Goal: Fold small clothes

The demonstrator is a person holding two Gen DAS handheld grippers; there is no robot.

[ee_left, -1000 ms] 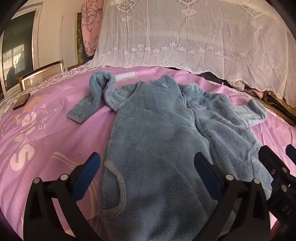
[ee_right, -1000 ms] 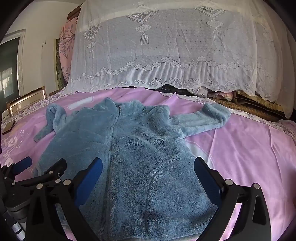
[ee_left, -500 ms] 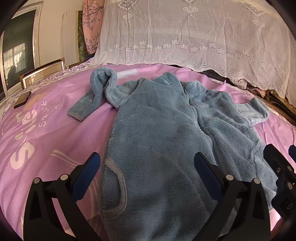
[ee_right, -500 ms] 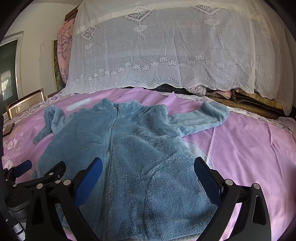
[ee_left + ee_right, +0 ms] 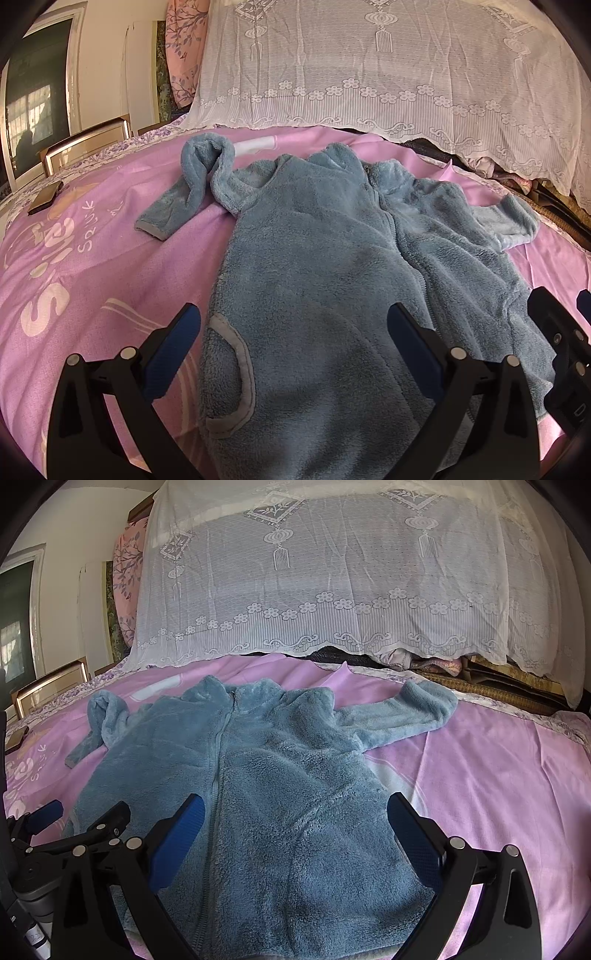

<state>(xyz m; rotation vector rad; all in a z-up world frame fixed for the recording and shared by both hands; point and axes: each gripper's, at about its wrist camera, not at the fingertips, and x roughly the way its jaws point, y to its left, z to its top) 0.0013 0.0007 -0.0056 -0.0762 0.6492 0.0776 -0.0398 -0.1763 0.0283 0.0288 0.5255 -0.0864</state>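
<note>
A small blue fleece zip jacket (image 5: 317,266) lies front-up on the pink bedsheet (image 5: 85,266); it also shows in the right wrist view (image 5: 280,786). Its left sleeve (image 5: 199,184) is bent back on itself, and its right sleeve (image 5: 402,716) stretches out to the right. My left gripper (image 5: 293,350) is open and empty above the jacket's lower left part, near a grey-edged pocket (image 5: 236,373). My right gripper (image 5: 295,834) is open and empty above the jacket's lower right part. Each gripper shows at the edge of the other's view.
A white lace cover (image 5: 332,583) drapes over stacked bedding at the back of the bed. A dark phone (image 5: 46,197) lies on the sheet at far left. A wooden frame (image 5: 85,140) and a window stand at left.
Both grippers have drawn back and risen slightly, so the jacket sits a little lower and smaller in view. The jacket has not moved.
</note>
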